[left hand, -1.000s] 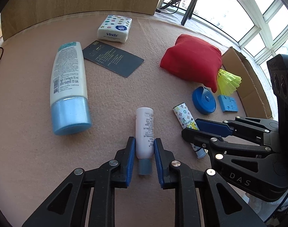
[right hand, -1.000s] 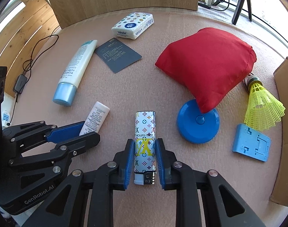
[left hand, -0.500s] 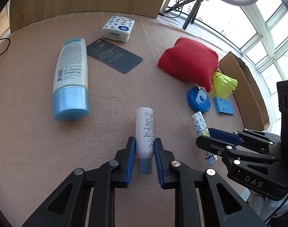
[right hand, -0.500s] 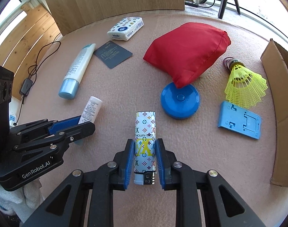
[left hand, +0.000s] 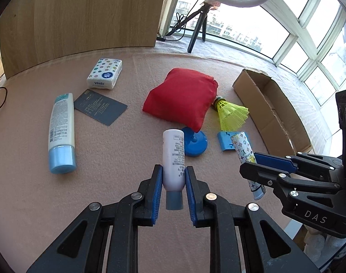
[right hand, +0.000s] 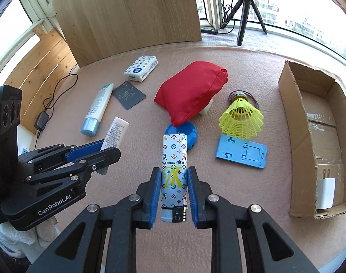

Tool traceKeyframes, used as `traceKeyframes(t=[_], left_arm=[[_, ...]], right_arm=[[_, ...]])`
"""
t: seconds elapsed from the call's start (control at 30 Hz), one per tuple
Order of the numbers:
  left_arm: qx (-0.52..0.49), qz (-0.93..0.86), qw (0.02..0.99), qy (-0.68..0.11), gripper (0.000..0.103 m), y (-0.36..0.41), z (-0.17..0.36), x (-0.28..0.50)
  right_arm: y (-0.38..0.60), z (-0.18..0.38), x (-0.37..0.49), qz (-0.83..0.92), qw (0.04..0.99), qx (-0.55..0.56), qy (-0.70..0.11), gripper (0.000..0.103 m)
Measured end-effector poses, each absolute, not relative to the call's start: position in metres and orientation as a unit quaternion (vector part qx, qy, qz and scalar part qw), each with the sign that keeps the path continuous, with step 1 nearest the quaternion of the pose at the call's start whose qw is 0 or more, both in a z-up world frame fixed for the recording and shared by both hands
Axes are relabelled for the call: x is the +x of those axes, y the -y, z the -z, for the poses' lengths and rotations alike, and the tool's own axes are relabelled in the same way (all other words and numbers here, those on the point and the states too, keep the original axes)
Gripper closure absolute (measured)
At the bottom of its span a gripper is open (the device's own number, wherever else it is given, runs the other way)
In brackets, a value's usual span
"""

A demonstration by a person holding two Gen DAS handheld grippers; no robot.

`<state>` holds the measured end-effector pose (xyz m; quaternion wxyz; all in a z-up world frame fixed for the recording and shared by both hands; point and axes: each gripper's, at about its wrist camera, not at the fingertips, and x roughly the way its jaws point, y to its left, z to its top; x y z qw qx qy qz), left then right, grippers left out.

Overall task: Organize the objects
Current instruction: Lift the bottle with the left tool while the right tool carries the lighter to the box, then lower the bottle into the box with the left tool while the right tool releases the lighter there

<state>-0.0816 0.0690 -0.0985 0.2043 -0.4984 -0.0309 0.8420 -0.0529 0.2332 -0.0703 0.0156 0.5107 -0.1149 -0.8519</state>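
Blue pads of the left gripper (left hand: 172, 182) are clamped on a small white tube (left hand: 173, 159), cap toward the camera, held above the pink table (left hand: 118, 159). Beside it, the right gripper (right hand: 174, 190) pinches a patterned lighter (right hand: 174, 173) the same way, also lifted clear of the surface. Below them lie a red pouch (right hand: 193, 89), a blue disc (right hand: 191, 132), a yellow shuttlecock (right hand: 241, 118), a blue stand (right hand: 241, 153) and a lotion tube (left hand: 60, 132). An open cardboard box (right hand: 320, 136) sits at the right edge.
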Motion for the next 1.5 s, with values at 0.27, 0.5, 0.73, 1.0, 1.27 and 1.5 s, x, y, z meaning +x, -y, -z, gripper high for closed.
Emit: traceKeyframes(t=[0.27, 0.5, 0.73, 1.0, 1.27, 1.5], left_arm=[[-0.482, -0.842, 0.244, 0.016, 0.082, -0.123, 0.074, -0.084], [-0.475, -0.833, 0.284, 0.005, 0.082, -0.180, 0.069, -0.090], [-0.470, -0.822, 0.322, -0.006, 0.082, -0.240, 0.065, -0.098], [-0.471, -0.811, 0.346, -0.027, 0.082, -0.298, 0.070, -0.100], [-0.475, -0.806, 0.350, -0.043, 0.082, -0.330, 0.079, -0.102], [-0.479, -0.804, 0.348, -0.052, 0.082, -0.339, 0.086, -0.102]], right_arm=[[-0.291, 0.042, -0.028, 0.871, -0.032, 0.473, 0.129, 0.082], [-0.347, 0.033, -0.005, 0.874, -0.085, 0.457, 0.146, 0.082], [-0.400, 0.035, 0.014, 0.869, -0.130, 0.449, 0.163, 0.082], [-0.435, 0.047, 0.024, 0.862, -0.150, 0.452, 0.173, 0.082], [-0.454, 0.058, 0.026, 0.857, -0.152, 0.459, 0.180, 0.082], [-0.462, 0.065, 0.027, 0.854, -0.152, 0.462, 0.188, 0.082]])
